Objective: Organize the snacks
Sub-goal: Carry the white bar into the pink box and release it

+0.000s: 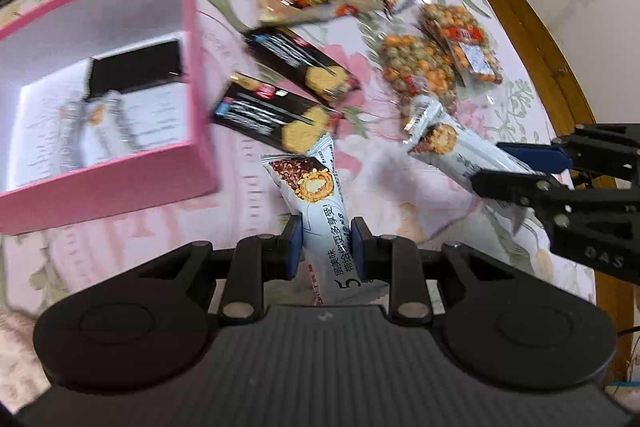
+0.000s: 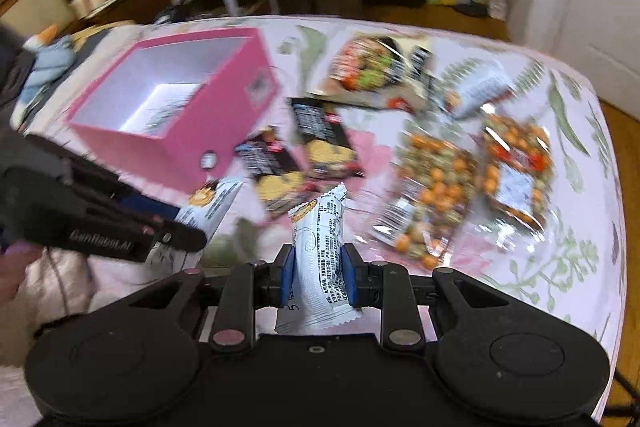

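L gripper (image 1: 326,247) fingers clamped on a wafer bar (image 1: 320,203), R gripper (image 2: 318,269) on another bar (image 2: 322,259). Both lifted, prob headed for pink box (image 1: 196,67), w/ similar packs inside.

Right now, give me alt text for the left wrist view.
The left gripper holds a pale blue snack bar above a floral tablecloth. An open pink box sits left with packets inside; black biscuit packs and peanut bags lie ahead.
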Available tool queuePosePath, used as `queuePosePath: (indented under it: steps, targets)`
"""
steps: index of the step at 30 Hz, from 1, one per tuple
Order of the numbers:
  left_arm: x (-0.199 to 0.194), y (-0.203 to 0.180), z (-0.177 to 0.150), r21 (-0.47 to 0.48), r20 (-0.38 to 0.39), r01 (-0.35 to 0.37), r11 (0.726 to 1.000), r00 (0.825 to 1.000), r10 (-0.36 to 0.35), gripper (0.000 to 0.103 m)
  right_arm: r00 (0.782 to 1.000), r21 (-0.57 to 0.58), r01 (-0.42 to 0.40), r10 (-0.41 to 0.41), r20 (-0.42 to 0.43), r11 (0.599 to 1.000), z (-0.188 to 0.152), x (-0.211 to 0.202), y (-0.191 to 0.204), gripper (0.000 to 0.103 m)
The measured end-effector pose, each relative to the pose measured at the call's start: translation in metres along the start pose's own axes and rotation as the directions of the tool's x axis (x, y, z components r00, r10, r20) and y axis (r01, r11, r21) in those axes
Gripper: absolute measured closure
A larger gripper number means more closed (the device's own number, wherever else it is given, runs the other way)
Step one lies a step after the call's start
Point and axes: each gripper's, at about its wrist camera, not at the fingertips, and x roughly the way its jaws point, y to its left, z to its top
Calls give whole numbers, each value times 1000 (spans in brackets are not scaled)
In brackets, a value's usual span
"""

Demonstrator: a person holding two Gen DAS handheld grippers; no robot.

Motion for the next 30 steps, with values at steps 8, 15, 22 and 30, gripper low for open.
queuePosePath:
  steps: [8,15,22,30]
  targets:
    - [-49,42,-9,-47,57,-51,998,997,54,78,996,-93,-60,66,62,994,27,-7,47,73]
    - [-87,91,-8,-116,154,-89,989,982,107,78,986,-153,-104,121,113,983,65,0,88,73]
    - [-88,149,11,-203,182,-157,966,964,194,78,974,-185,-168,192,119,968,104,40,117,73]
    - [-50,208,33,-281,174,-210,936,948,265,78,993,-308,-87,107,48,947,140,114,156,73]
